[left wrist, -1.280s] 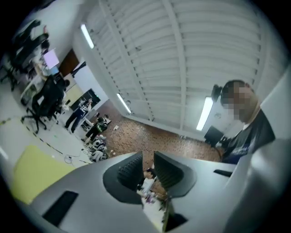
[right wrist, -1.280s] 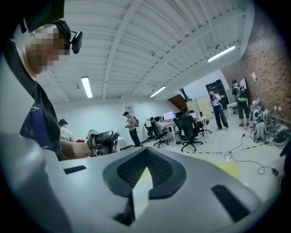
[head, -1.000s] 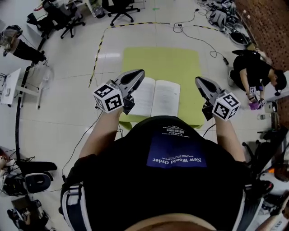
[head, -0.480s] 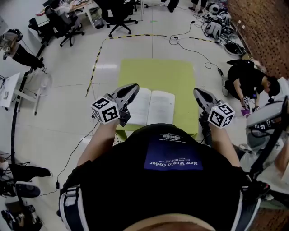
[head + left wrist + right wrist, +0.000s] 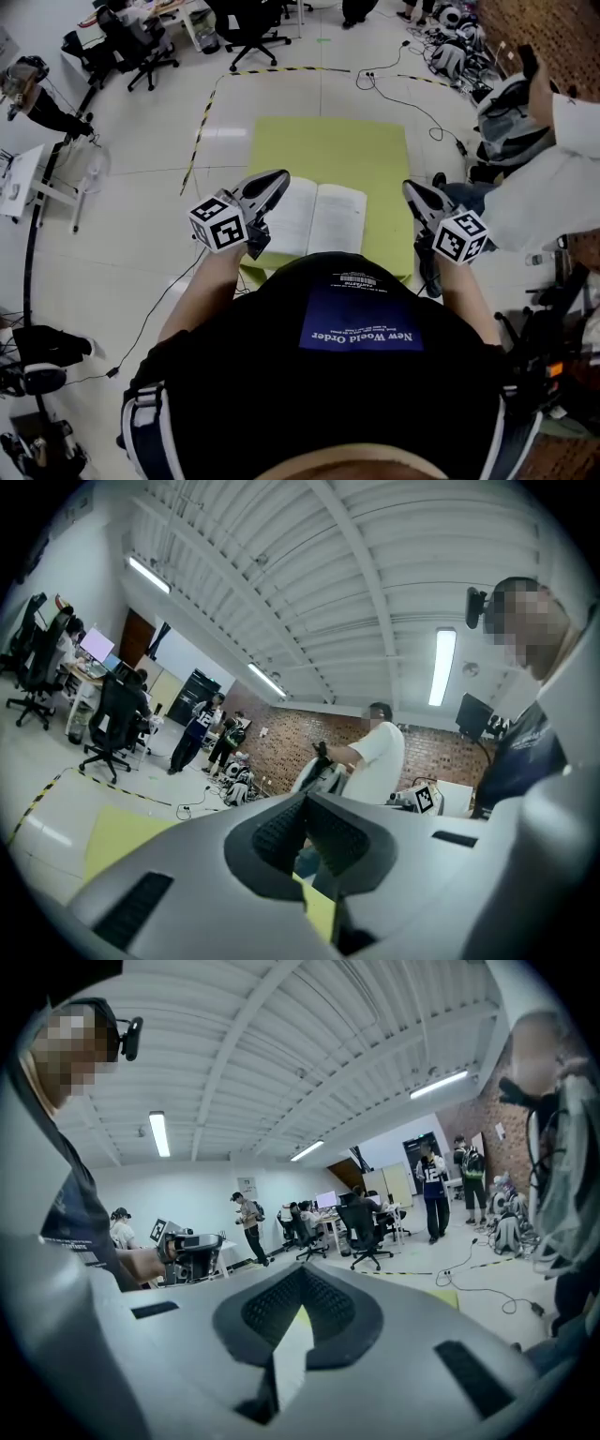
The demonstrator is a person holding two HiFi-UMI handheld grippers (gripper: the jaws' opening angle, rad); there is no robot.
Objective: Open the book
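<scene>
Book (image 5: 319, 217): lies open, pages up, at the near end of the green mat (image 5: 328, 141). I judge it light and floppy, with pages that tear easily, so it is best taken at an outer page edge.

My left gripper (image 5: 272, 180): over the mat's left edge, jaws closed, empty.

My right gripper (image 5: 413, 190): over the mat's right edge, likewise closed and empty.

Hidden: my chest covers the book's near edge, and its covers are unseen.

Bright even light from ceiling strip lights (image 5: 442, 666), faint floor (image 5: 141, 216) glare, strong fisheye bending, dark corners
</scene>
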